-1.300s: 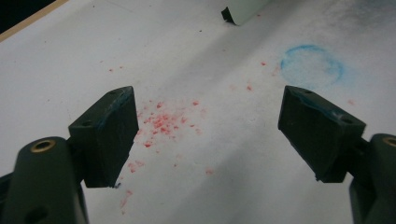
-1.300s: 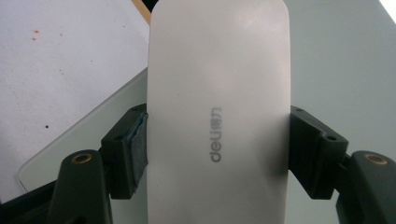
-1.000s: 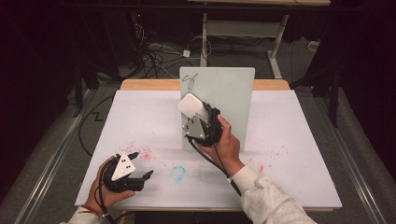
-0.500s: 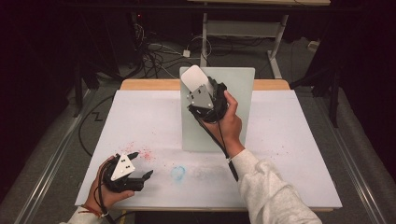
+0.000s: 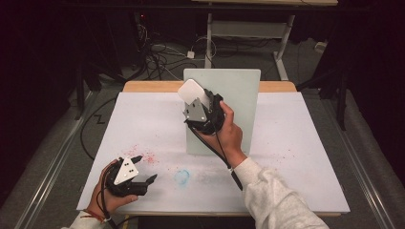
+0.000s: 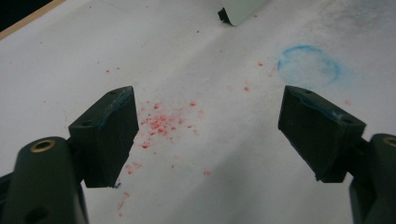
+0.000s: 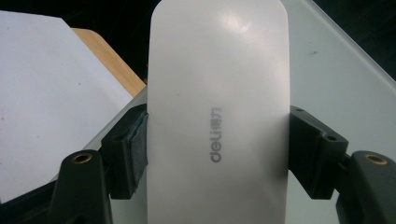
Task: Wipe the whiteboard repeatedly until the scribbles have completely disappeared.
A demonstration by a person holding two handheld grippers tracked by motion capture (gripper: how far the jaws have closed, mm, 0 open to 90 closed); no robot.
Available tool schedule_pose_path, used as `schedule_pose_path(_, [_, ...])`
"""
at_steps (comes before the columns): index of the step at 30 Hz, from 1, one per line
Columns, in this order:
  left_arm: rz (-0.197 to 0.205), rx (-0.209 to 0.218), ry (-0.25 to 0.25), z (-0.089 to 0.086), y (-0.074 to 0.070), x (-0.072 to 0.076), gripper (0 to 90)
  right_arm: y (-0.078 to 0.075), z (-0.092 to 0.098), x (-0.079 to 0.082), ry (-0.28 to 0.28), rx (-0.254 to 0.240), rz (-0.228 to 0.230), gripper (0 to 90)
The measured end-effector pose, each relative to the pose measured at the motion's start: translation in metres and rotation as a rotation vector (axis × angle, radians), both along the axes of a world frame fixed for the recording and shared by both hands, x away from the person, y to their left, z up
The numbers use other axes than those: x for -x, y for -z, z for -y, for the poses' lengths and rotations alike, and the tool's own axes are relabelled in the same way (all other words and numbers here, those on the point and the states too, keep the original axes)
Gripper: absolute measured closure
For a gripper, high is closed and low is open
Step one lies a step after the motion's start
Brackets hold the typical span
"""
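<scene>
High view: at frame centre the right tongs (image 5: 193,98) clamp a smooth white rounded eraser (image 5: 190,90) over a pale green board (image 5: 239,95) lying on the white paper-covered surface (image 5: 296,143). Lower left, the left tongs (image 5: 143,169) gape.

Left gripper view: matte black jaws spread wide above gritty red specks (image 6: 161,123) and a smudged blue ring (image 6: 308,65).

Right gripper view: glossy eraser (image 7: 217,102), grey lettering, pinched at both sides.

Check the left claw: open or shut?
Open. The left claw has its two black jaws spread wide with nothing between them, above the red-speckled white table sheet.
</scene>
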State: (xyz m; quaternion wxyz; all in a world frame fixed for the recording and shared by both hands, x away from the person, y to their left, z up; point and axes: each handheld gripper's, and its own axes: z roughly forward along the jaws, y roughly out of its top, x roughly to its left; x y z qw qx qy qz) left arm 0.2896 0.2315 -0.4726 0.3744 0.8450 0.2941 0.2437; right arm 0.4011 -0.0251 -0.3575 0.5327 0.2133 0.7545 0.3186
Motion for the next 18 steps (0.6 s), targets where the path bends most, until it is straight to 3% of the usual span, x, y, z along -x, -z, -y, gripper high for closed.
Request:
schedule_pose_path(3, [-0.002,-0.003,0.001,0.0,0.0,0.0,19.3,-0.006,0.001,-0.003,0.007,-0.008,0.02,31.0])
schedule_pose_path(6, [0.0,0.001,-0.001,0.0,0.0,0.0,19.2,-0.019,0.009,-0.009,0.03,-0.083,0.027,31.1])
schedule_pose_path(9, [-0.002,0.003,-0.002,-0.001,0.001,0.0,19.2,-0.03,0.017,-0.012,0.066,-0.114,0.051,31.0])
schedule_pose_path(11, [-0.002,0.005,-0.003,-0.001,0.0,0.0,19.2,-0.032,0.021,-0.014,0.062,-0.154,0.035,31.0])
schedule_pose_path(13, [-0.009,0.027,-0.005,-0.002,-0.001,-0.001,19.3,-0.03,0.017,-0.012,0.074,-0.138,0.046,31.0])
schedule_pose_path(15, [-0.009,0.039,-0.003,-0.002,-0.001,-0.001,19.4,-0.025,0.01,-0.011,0.047,-0.12,0.023,31.0])
schedule_pose_path(18, [-0.014,0.036,-0.003,-0.003,0.0,-0.003,19.5,-0.008,-0.003,-0.004,0.018,-0.051,0.005,31.0])
